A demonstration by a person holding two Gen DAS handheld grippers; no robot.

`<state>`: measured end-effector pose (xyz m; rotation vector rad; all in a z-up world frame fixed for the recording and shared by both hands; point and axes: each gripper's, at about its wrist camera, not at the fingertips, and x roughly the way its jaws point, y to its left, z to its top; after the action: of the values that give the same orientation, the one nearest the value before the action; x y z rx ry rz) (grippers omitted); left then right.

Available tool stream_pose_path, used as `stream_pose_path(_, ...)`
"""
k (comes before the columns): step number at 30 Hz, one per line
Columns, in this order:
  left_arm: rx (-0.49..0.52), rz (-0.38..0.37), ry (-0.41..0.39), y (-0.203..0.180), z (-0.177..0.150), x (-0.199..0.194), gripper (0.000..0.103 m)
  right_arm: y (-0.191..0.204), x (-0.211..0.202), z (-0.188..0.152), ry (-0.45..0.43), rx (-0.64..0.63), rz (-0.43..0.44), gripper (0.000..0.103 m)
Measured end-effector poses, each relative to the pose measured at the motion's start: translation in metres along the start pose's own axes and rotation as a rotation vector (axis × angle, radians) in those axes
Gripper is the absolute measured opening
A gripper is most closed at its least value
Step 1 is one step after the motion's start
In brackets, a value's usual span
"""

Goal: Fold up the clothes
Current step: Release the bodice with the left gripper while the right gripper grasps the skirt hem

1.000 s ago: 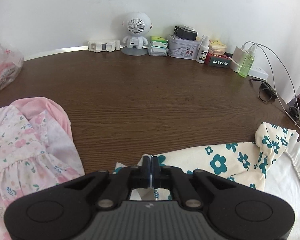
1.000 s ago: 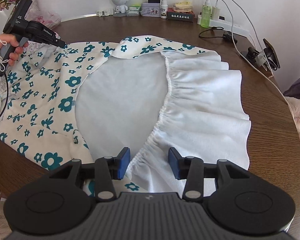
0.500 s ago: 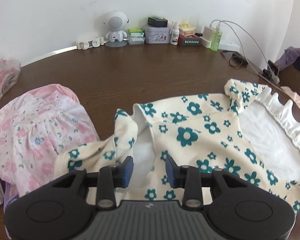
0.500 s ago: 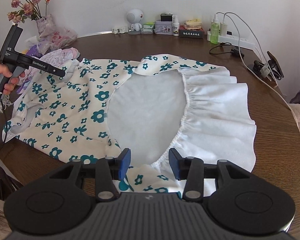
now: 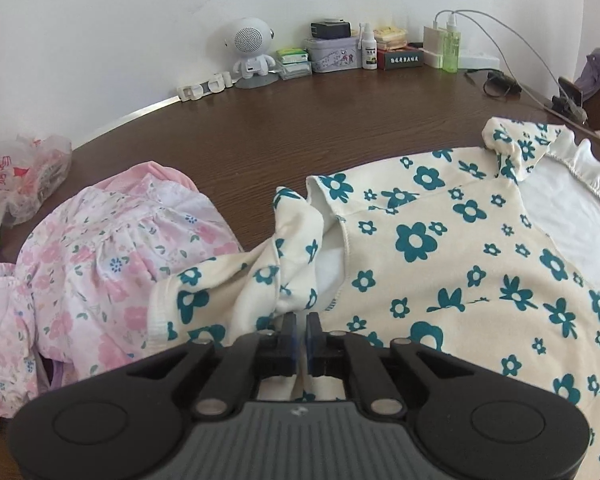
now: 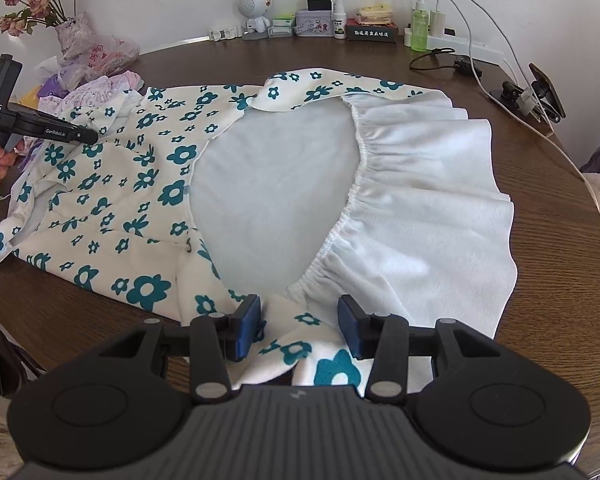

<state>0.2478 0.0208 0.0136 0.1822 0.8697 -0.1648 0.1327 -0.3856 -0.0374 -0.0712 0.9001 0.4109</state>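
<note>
The dress (image 6: 284,184) is lying flat on the table (image 6: 548,240), long axis running left to right. The left gripper (image 5: 300,330) has just been closing, pinching its sleeve; the right gripper (image 6: 298,326) is hovering open over the near hem.

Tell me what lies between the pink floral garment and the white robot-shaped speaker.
Only bare brown wooden table lies between the pink floral garment and the white robot-shaped speaker; the left wrist view shows it.
</note>
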Motion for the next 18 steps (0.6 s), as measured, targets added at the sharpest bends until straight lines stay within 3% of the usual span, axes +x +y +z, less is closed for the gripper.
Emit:
stream_pose_path(4,-0.028,-0.033,-0.043,0.004,-0.015,-0.033,0.028,0.001,-0.012,0.001,-0.03,0.005,0.02,0.044)
stream_pose_path(9,-0.034,-0.019,0.007,0.007,-0.039,-0.041,0.03,0.005,-0.043,-0.003,-0.089,0.003,0.055,0.045)
stream_pose_path(10,-0.031,0.005,0.013,0.007,-0.042,-0.037,0.03,0.006,-0.048,-0.004,-0.098,0.002,0.065,0.046)
stream_pose_path(12,-0.023,0.068,0.025,0.009,-0.048,-0.028,0.004,0.008,-0.057,-0.007,-0.113,0.001,0.083,0.048)
stream_pose_path(15,-0.09,0.114,0.004,0.022,-0.053,-0.023,0.005,0.018,-0.058,-0.013,-0.1,-0.027,0.077,0.048)
stream_pose_path(18,-0.133,0.098,-0.021,0.026,-0.059,-0.035,0.007,0.022,-0.058,-0.022,-0.081,-0.051,0.044,0.048)
